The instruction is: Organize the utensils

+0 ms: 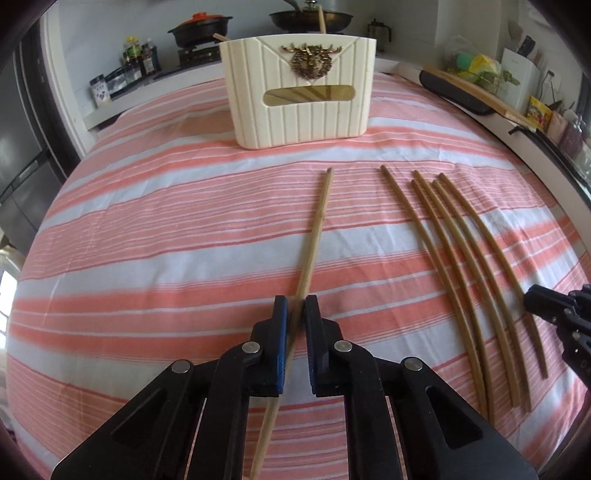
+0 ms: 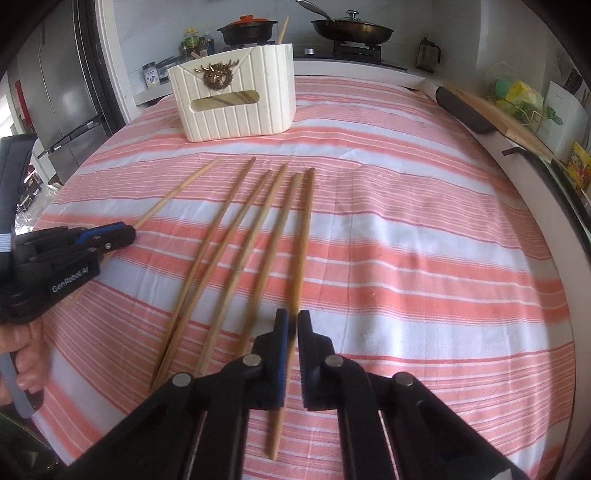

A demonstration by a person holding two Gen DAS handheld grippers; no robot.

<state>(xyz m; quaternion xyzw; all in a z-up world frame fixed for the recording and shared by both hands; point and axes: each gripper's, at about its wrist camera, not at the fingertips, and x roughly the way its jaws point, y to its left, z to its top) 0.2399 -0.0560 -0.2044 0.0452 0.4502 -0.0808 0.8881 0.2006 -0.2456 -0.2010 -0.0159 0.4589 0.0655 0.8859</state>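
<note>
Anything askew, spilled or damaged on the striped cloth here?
Nothing spilled or broken. Two chopsticks stick out of the cream holder at different slants, and six more chopsticks lie loosely fanned on the cloth.

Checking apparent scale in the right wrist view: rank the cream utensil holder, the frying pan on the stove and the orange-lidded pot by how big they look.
1. Cream utensil holder, nearest, so partly inflated.
2. Frying pan.
3. Orange-lidded pot.
</note>
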